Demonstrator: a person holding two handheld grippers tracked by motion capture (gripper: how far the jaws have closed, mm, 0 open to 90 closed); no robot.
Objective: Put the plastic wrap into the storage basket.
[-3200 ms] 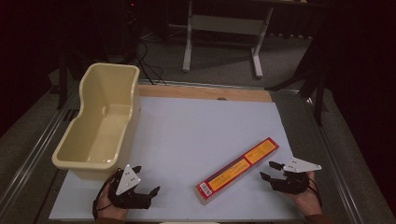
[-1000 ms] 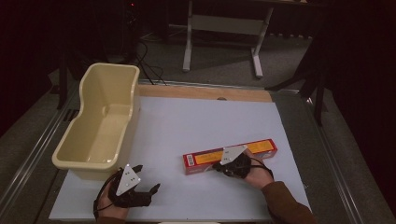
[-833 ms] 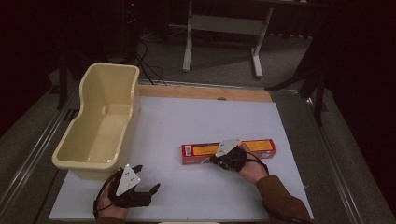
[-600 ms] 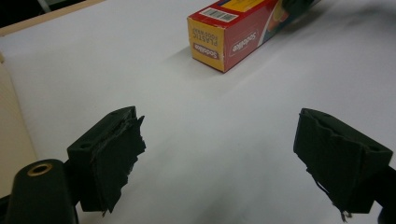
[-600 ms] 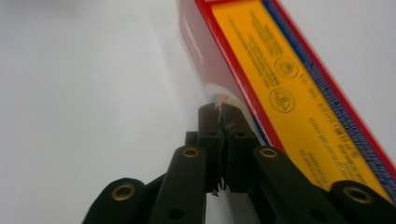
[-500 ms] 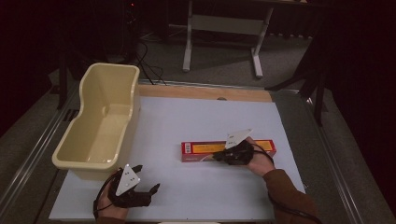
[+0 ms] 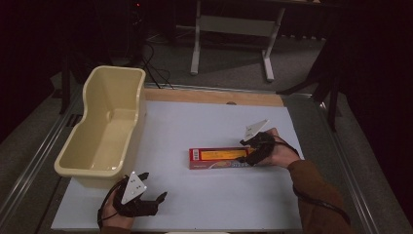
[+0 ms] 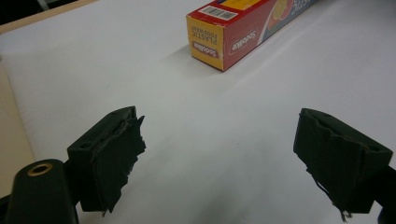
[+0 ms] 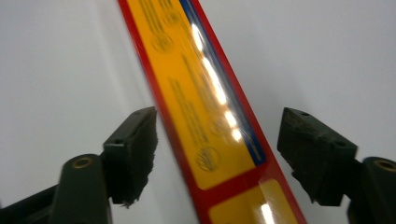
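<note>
A long red and yellow plastic-wrap box (image 7: 216,158) lies flat across the middle of the white table (image 7: 219,204). My right gripper (image 7: 247,156) hovers over the box's right end. Its jaws have just been opening and stand wide; in the right gripper view the box (image 9: 205,116) runs between and below the pads (image 9: 135,149), which do not press on it. My left gripper (image 7: 155,187) rests open and empty near the table's front left. In the left gripper view (image 8: 219,140) the box's end (image 8: 233,35) lies ahead of it.
A cream plastic tub (image 7: 87,170) stands along the table's left side, just beyond my left gripper. A wooden strip (image 7: 214,96) borders the far edge. Metal rails run along both sides, and a dark floor with a stand lies beyond.
The box, diagonal earlier, now lies straight across the table, a little left of where it was. My right gripper has slid right along it, lifted slightly and opened. The left gripper stayed put.
</note>
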